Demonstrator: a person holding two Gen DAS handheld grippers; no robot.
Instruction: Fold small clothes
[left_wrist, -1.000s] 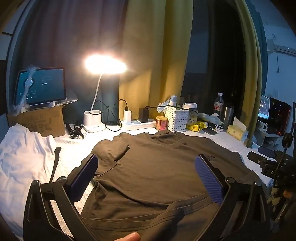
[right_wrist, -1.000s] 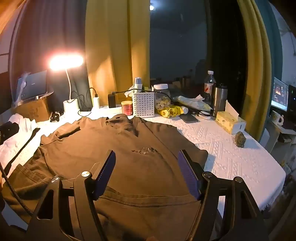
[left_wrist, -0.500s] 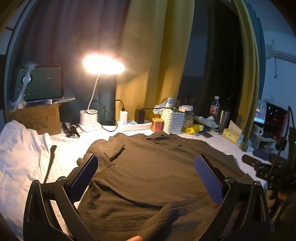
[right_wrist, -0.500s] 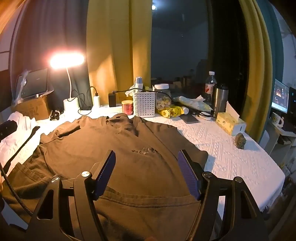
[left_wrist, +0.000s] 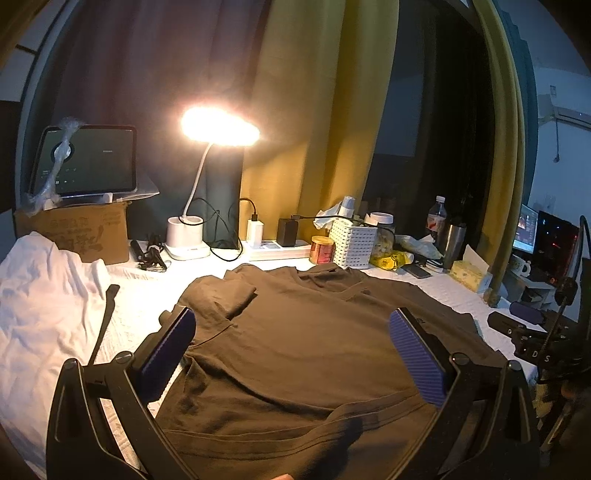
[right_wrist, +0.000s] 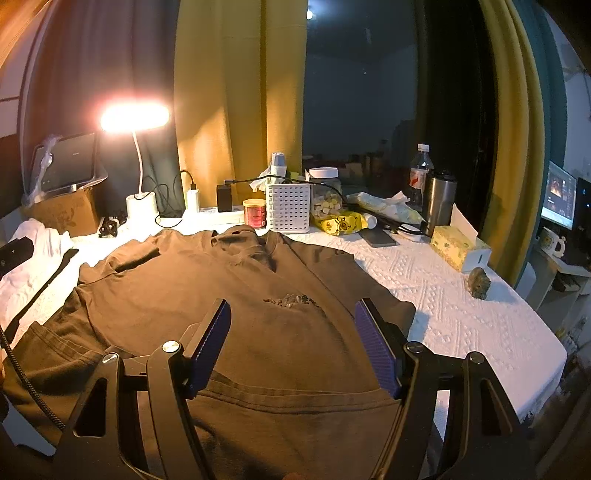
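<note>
T-shirt (right_wrist: 221, 295) flat on the table (right_wrist: 461, 314), lamp (right_wrist: 138, 199) and basket (right_wrist: 288, 210) behind, cloth (left_wrist: 44, 295) left

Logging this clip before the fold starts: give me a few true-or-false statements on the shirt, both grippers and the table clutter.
1. The brown T-shirt lies spread flat on the table. True.
2. The left gripper is clamped on the hem. False: its jaws stand wide apart, holding nothing.
3. The right gripper is open above the shirt. True.
4. The desk lamp is switched off. False: it glows brightly.
5. A white perforated basket stands beyond the collar. True.
6. The tissue box rests on the shirt. False: it sits apart, on the white cloth.
</note>
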